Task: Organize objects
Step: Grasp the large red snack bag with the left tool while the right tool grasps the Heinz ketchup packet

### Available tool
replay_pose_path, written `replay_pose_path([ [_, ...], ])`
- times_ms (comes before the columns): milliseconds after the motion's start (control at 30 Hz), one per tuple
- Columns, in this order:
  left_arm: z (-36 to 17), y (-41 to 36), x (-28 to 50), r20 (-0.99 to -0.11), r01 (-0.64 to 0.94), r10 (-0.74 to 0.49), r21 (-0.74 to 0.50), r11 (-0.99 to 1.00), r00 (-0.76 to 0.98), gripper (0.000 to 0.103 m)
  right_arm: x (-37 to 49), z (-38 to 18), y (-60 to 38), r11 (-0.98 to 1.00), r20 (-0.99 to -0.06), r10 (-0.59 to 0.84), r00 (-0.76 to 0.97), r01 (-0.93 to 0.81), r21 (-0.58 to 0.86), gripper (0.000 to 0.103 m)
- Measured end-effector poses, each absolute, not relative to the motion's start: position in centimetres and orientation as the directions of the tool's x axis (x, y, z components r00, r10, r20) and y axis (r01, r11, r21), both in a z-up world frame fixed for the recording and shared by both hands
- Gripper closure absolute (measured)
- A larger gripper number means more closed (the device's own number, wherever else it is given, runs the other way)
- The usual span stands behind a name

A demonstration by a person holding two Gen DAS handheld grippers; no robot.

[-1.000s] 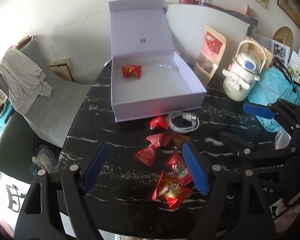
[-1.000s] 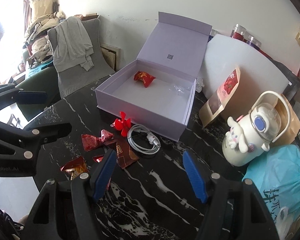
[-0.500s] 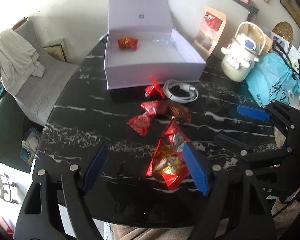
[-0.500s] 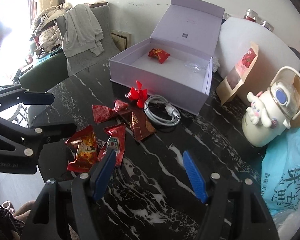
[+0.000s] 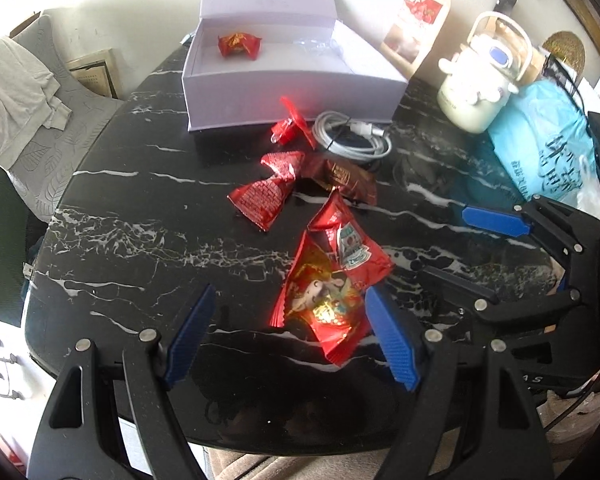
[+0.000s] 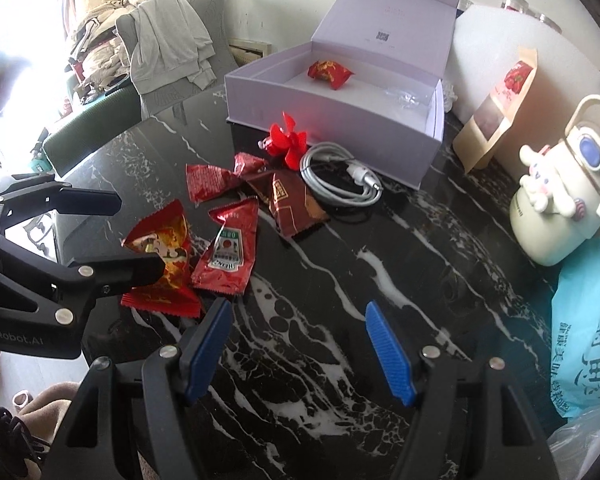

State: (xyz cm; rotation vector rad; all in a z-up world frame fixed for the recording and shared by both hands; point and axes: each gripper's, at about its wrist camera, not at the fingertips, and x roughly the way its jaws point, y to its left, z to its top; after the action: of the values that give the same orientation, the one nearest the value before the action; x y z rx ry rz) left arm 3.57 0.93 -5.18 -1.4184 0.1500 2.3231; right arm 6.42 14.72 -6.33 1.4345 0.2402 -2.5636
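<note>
black marble surface was mostly a mess: only one red candy sat inside the open lavender box, while several red packets, incl. a big snack pack and a ketchup sachet, plus a white cable, lay out front. left claw hung spread over the snack pack, right claw spread too, holding nothing, so i'd say barely started

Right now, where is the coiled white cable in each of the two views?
Left wrist view: the coiled white cable lies above centre, just before the front wall of the open lavender box.
Right wrist view: the cable lies near centre, before the same box wall.
Shared landmark: the red bow beside it.
</note>
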Motion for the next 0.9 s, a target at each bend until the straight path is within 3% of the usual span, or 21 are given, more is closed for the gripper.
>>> replay_pose_path([
  [900, -6.1, -3.3, 1.4, -0.864, -0.323, 0.249, -0.107, -0.940, -0.439, 0.027, 3.3, -7.7, 12.4, -0.958, -0.861, -0.173, -0.479, 0.285, 0.033, 0.033],
])
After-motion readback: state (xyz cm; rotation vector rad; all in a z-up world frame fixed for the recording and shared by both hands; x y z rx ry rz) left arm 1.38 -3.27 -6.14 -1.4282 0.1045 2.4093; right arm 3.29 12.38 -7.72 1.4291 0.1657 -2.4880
